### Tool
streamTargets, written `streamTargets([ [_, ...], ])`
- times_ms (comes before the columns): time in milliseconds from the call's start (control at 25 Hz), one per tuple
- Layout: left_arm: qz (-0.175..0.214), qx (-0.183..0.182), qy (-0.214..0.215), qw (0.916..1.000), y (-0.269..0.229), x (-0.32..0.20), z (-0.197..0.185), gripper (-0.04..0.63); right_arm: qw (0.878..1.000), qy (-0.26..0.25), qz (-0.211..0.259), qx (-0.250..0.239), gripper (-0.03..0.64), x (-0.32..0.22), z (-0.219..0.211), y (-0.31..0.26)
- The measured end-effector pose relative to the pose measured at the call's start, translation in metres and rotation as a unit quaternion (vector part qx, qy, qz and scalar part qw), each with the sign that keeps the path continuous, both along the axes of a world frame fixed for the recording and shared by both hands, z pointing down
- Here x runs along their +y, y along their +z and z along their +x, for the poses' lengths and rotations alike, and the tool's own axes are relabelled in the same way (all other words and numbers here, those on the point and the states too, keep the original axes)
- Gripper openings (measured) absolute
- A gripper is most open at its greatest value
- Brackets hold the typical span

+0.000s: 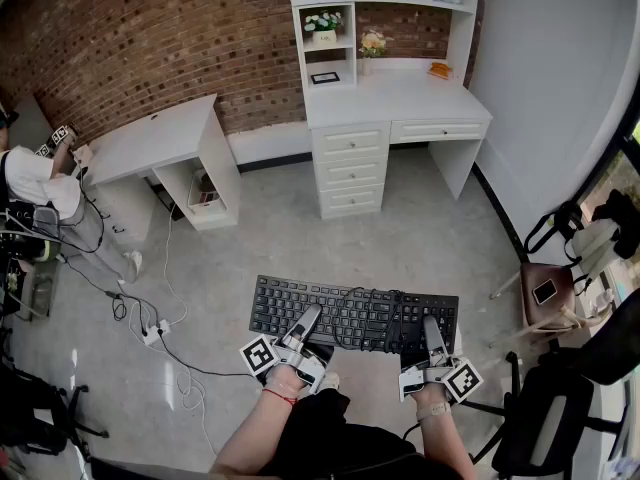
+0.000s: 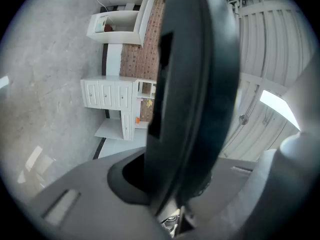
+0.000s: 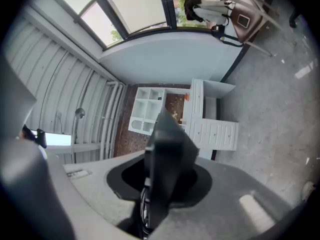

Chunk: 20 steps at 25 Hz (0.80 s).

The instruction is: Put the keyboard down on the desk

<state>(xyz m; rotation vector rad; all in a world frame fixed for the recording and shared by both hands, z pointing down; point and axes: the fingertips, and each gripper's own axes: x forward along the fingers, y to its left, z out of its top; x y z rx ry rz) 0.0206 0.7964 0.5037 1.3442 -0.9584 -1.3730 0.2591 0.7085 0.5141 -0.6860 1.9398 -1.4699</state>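
A black keyboard [image 1: 350,311] with its coiled cable on top is held flat in the air above the floor, close to the person's body. My left gripper [image 1: 308,320] is shut on its near edge left of centre, and my right gripper [image 1: 432,330] is shut on the near edge at the right end. Edge-on, the keyboard [image 2: 192,84] fills the middle of the left gripper view, clamped between the grey jaws. A corner of the keyboard [image 3: 167,159] sits in the jaws in the right gripper view. The white desk [image 1: 395,98] with drawers stands ahead against the brick wall.
A second low white desk [image 1: 160,140] stands at the left, with a person [image 1: 40,193] beside it. Cables and a power strip [image 1: 152,332] lie on the floor at the left. A chair with a phone [image 1: 545,290] on it and black chairs [image 1: 560,408] are at the right.
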Motion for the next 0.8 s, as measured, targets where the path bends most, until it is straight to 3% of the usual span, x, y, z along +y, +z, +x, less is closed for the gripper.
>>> streamTargets([
  [560, -0.013, 0.005, 0.039, 0.9991, 0.016, -0.087, -0.092, 0.078, 0.999, 0.038, -0.005, 0.01, 0.089, -0.069, -0.085, 0.013],
  [800, -0.008, 0.018, 0.053, 0.9984, 0.018, -0.107, -0.109, 0.078, 0.999, 0.049, -0.008, 0.012, 0.089, -0.081, -0.101, 0.013],
])
